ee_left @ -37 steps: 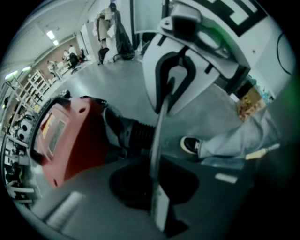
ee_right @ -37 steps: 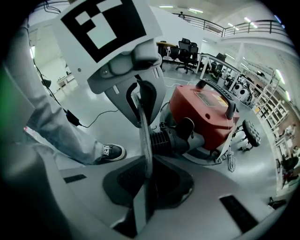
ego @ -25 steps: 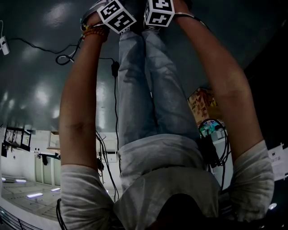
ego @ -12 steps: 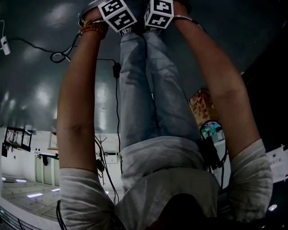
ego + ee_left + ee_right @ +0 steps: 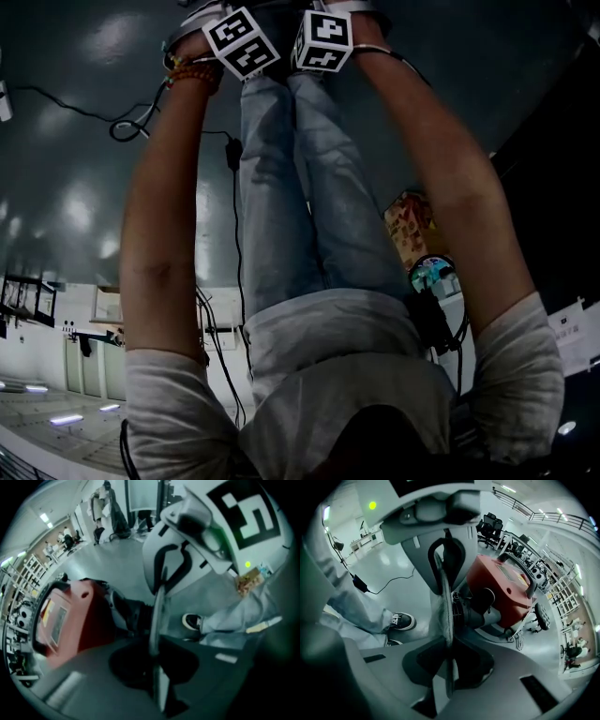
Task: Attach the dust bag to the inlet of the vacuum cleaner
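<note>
Clamping onto the flat grey dust bag [image 5: 158, 604], the left hand-held gripper [image 5: 154, 651] has just closed its jaws; the right hand-held gripper [image 5: 447, 645] grips it too. Beyond their tips waits the black round inlet [image 5: 479, 612] of the red boxy vacuum cleaner [image 5: 506, 585]; uneven pushing could skew or drop the bag.

Your jeans [image 5: 281, 187] run up the middle of the head view, over a glossy grey floor [image 5: 66, 187]. A black cable [image 5: 235, 234] with an inline power brick [image 5: 232, 153] trails across that floor just left of your legs. A colourful printed box [image 5: 410, 225] sits to their right. In the right gripper view your black-and-white sneaker [image 5: 402, 620] stands on the floor. Black office chairs [image 5: 492, 524] cluster far back, and metal racks [image 5: 565, 585] line the right side.
</note>
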`<action>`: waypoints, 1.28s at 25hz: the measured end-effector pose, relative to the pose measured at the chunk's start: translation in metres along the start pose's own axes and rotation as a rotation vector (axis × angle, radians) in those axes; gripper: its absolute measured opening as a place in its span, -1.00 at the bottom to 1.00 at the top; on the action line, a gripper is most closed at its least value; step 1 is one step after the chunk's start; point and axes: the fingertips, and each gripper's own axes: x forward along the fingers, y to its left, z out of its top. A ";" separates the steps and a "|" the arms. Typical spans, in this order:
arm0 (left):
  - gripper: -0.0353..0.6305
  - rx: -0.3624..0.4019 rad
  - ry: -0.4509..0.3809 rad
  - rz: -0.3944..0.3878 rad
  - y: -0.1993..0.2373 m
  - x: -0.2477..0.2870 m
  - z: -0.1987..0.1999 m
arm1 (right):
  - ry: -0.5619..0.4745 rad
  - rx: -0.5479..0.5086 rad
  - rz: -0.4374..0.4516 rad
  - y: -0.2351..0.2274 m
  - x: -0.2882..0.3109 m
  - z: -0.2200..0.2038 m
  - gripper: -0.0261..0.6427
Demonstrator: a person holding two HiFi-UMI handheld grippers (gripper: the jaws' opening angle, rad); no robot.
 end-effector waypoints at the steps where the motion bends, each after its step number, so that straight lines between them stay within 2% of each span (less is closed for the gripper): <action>1: -0.78 0.015 -0.002 0.007 0.001 -0.003 0.003 | 0.000 0.011 0.004 0.002 0.002 -0.004 -0.79; 6: -0.77 0.059 -0.011 0.000 0.006 -0.005 0.013 | 0.014 0.041 0.013 0.006 0.004 -0.013 -0.79; 8: -0.80 0.027 -0.018 -0.004 0.004 0.001 0.010 | 0.023 -0.003 0.010 0.003 0.000 -0.011 -0.79; 11: -0.82 -0.061 -0.024 -0.012 0.004 0.009 0.003 | 0.022 -0.095 -0.011 -0.005 -0.010 -0.003 -0.79; 14: -0.83 -0.084 -0.007 -0.028 0.002 0.016 -0.004 | 0.027 -0.171 -0.036 -0.011 -0.010 0.003 -0.79; 19: -0.83 -0.012 -0.012 0.001 0.003 0.005 0.006 | 0.022 -0.085 -0.060 -0.010 0.002 -0.010 -0.79; 24: -0.79 0.075 0.001 0.033 0.013 0.003 0.019 | 0.046 -0.028 -0.009 0.003 0.011 -0.021 -0.79; 26: -0.80 0.055 0.005 0.029 0.012 0.009 0.015 | 0.056 -0.044 -0.021 -0.002 0.008 -0.018 -0.79; 29: -0.82 -0.014 0.009 0.009 0.006 0.018 0.005 | 0.051 -0.143 -0.071 -0.014 -0.002 -0.005 -0.79; 32: -0.82 -0.037 0.023 -0.002 -0.001 0.021 0.001 | 0.045 -0.190 -0.086 -0.020 -0.001 0.003 -0.78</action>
